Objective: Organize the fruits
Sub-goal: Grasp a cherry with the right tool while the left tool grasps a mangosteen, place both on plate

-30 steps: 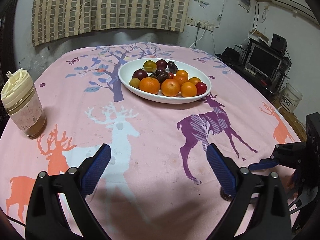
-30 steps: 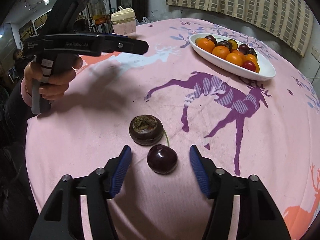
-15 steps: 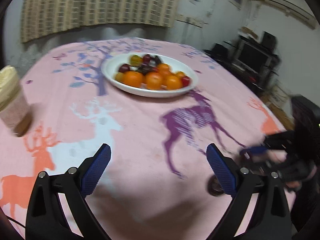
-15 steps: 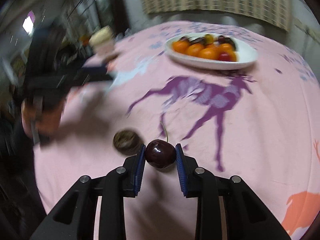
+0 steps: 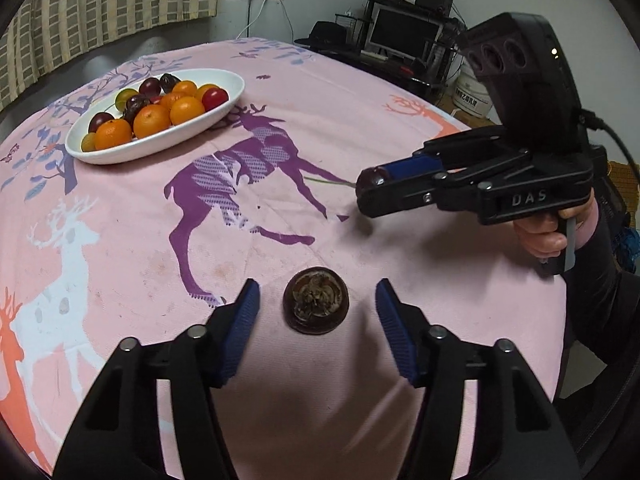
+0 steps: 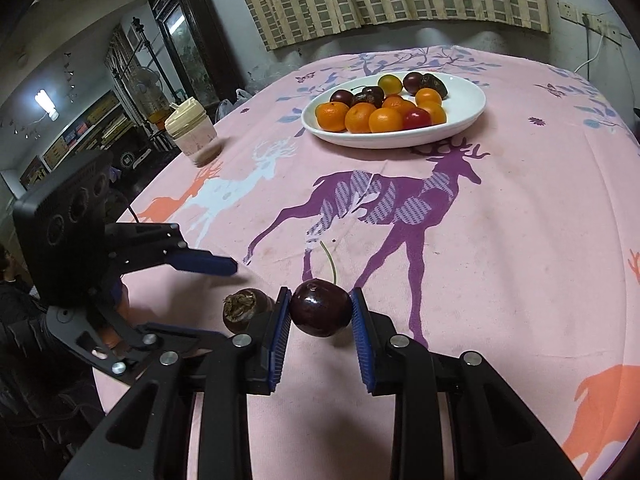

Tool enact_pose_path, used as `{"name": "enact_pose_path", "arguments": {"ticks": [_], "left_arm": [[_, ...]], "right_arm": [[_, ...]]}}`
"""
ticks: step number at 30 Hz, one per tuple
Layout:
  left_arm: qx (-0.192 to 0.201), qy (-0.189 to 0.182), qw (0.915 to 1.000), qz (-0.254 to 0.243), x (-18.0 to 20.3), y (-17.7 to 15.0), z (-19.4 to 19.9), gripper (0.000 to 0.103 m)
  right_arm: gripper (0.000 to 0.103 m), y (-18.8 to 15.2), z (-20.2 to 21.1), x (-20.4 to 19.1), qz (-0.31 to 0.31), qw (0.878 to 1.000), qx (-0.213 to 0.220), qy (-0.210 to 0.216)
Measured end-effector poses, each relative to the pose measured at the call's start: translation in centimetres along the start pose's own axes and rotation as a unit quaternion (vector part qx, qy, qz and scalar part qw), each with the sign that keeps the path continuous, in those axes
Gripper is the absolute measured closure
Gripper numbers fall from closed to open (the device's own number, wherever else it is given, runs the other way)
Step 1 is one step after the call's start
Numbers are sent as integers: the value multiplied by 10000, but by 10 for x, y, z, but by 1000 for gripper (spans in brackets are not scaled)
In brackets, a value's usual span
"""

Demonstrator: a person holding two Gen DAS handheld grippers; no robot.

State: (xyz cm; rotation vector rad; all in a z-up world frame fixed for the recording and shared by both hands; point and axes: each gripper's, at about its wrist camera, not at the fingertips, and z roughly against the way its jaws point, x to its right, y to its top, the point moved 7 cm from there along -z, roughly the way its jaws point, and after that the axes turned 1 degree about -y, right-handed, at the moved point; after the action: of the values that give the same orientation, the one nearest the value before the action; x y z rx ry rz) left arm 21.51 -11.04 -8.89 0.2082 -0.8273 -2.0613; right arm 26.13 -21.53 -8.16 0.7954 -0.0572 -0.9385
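Note:
My right gripper (image 6: 321, 312) is shut on a dark red cherry (image 6: 321, 307) with a green stem and holds it just above the pink tablecloth; it shows from the side in the left wrist view (image 5: 370, 184). A dark brown round fruit with a rough top (image 5: 316, 305) lies on the cloth between the open fingers of my left gripper (image 5: 316, 312), untouched; it also shows in the right wrist view (image 6: 244, 307). A white oval plate (image 5: 224, 80) (image 6: 472, 100) holds oranges, cherry tomatoes and dark fruits at the far side.
A lidded cup with a brownish drink (image 6: 192, 134) stands near the table's left edge. The pink deer-print cloth (image 6: 520, 220) covers the round table. A desk with a monitor (image 5: 404, 36) stands beyond the table.
My right gripper shut on the cherry and lifted it slightly. My left gripper swung right and down, and now brackets the dark brown fruit.

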Motion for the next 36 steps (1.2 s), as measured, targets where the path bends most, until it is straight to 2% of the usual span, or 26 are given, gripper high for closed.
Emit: {"name": "enact_pose_path", "arguments": {"ticks": [14, 17, 19, 22, 26, 28, 29, 31, 36], "left_arm": [[-291, -78, 9995, 81, 0, -3, -15, 51], [-309, -79, 9994, 114, -1, -3, -17, 57], [-309, -28, 9994, 157, -3, -2, -17, 64], [-279, -46, 9993, 242, -6, -2, -16, 66], [-126, 129, 9990, 404, -19, 5, -5, 66], [42, 77, 9986, 524, -30, 18, 6, 66], [182, 181, 9980, 570, -42, 31, 13, 66], [411, 429, 9957, 711, -65, 56, 22, 66], [943, 1193, 9826, 1069, -133, 130, 24, 66]], "right_arm": [[73, 1, 5, -1, 63, 10000, 69, -33], [73, 2, 6, -2, 72, 9999, 81, -34], [73, 1, 6, -2, 87, 9999, 79, -51], [73, 1, 5, -1, 78, 10000, 52, -29], [73, 5, 3, 5, -26, 9999, 135, -65], [73, 16, 3, 10, -215, 9995, 233, -87], [73, 23, 4, 12, -256, 9991, 309, -143], [73, 51, 7, 20, -351, 9964, 678, -371], [73, 124, -3, 45, -630, 9864, 1334, -719]]}}
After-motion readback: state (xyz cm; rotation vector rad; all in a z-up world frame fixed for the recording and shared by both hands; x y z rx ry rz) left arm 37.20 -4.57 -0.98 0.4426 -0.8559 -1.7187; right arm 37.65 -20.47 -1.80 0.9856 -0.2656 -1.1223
